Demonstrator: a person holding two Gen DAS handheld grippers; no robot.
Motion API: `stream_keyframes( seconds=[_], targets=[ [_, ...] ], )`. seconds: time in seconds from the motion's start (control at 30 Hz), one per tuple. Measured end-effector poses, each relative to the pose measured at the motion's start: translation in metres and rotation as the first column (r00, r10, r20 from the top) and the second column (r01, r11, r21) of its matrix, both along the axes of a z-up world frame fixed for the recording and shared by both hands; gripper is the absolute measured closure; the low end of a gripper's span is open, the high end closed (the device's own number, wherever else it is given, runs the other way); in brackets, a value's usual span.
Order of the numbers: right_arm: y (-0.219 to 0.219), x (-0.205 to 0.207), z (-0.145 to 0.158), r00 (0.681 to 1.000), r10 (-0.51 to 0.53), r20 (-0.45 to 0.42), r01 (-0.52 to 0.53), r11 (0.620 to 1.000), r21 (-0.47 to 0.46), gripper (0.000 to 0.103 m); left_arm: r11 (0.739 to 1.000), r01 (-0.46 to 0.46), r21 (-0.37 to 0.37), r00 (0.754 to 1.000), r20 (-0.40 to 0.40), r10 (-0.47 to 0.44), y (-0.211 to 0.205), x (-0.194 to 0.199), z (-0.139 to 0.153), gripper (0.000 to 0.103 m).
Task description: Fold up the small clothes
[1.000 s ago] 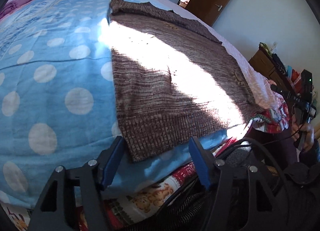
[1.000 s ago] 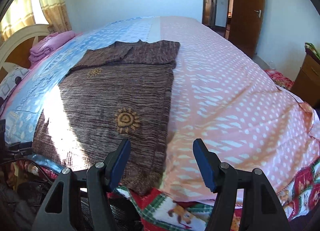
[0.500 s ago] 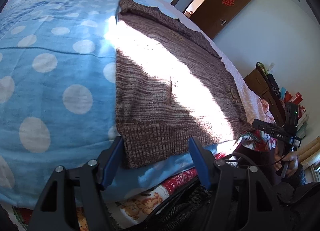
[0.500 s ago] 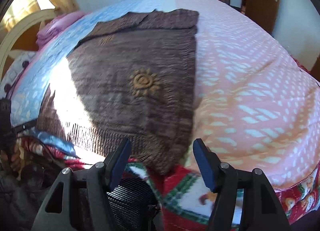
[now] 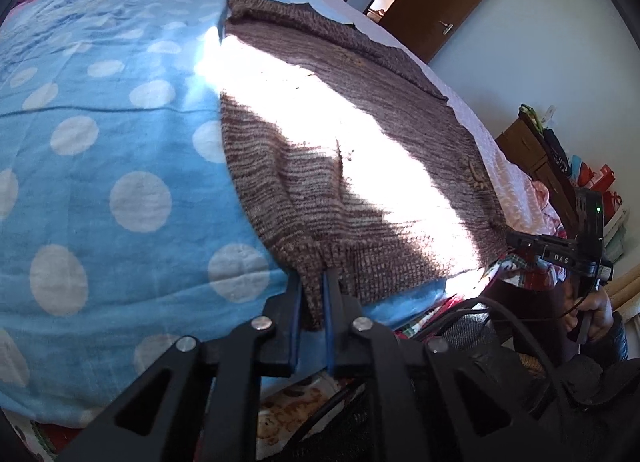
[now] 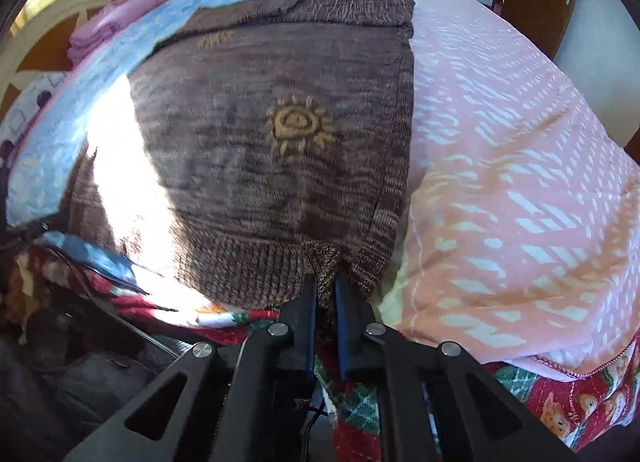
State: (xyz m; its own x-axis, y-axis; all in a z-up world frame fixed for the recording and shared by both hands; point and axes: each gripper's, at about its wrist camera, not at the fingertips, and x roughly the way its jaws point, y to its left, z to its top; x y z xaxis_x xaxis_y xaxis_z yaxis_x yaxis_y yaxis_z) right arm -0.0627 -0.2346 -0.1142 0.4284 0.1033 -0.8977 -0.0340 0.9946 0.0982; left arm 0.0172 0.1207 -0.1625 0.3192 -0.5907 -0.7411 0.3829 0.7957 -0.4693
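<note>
A brown knitted sweater (image 5: 360,141) with a yellow sun motif (image 6: 298,127) lies flat on the bed, its sleeves folded across the far end. My left gripper (image 5: 314,290) is shut on the ribbed hem at the sweater's near left corner, and the knit bunches up between its blue pads. My right gripper (image 6: 326,290) is shut on the hem at the near right corner (image 6: 320,258), with the fabric puckered into its jaws. A bright band of sunlight crosses the sweater.
The bed has a blue polka-dot blanket (image 5: 100,165) on the left and a pink patterned cover (image 6: 520,181) on the right. A red printed quilt (image 6: 560,394) hangs over the near edge. A person's hand (image 5: 598,314) holds the other gripper at right. Folded pink cloth (image 6: 104,25) lies by the headboard.
Both grippers have shut on the sweater's near hem corners, pinching the knit. The right gripper dropped lower and closer to the hem before it shut.
</note>
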Motion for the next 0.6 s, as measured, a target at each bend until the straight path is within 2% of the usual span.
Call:
stream_keyframes(
  seconds=[0.23, 0.33, 0.43, 0.6],
  targets=[
    [-0.030, 0.034, 0.049, 0.990, -0.097, 0.105, 0.066, 0.962, 0.264, 0.095, 0.994, -0.017, -0.107, 0.999, 0.034, 0.020, -0.005, 0.049, 0.043, 0.094],
    [-0.040, 0.069, 0.060, 0.983, -0.130, 0.133, 0.086, 0.951, 0.298, 0.095, 0.991, -0.018, -0.133, 0.998, 0.057, 0.026, -0.012, 0.080, 0.061, 0.094],
    [-0.052, 0.111, 0.060, 0.976, -0.177, 0.127, 0.125, 0.933, 0.337, 0.096, 0.993, -0.030, -0.113, 0.995, 0.095, 0.041, -0.021, 0.115, 0.071, 0.094],
    [-0.072, 0.174, 0.037, 0.963, -0.248, 0.110, 0.197, 0.918, 0.344, 0.096, 0.995, -0.062, -0.080, 0.995, 0.079, 0.068, -0.030, 0.173, 0.060, 0.094]
  ],
)
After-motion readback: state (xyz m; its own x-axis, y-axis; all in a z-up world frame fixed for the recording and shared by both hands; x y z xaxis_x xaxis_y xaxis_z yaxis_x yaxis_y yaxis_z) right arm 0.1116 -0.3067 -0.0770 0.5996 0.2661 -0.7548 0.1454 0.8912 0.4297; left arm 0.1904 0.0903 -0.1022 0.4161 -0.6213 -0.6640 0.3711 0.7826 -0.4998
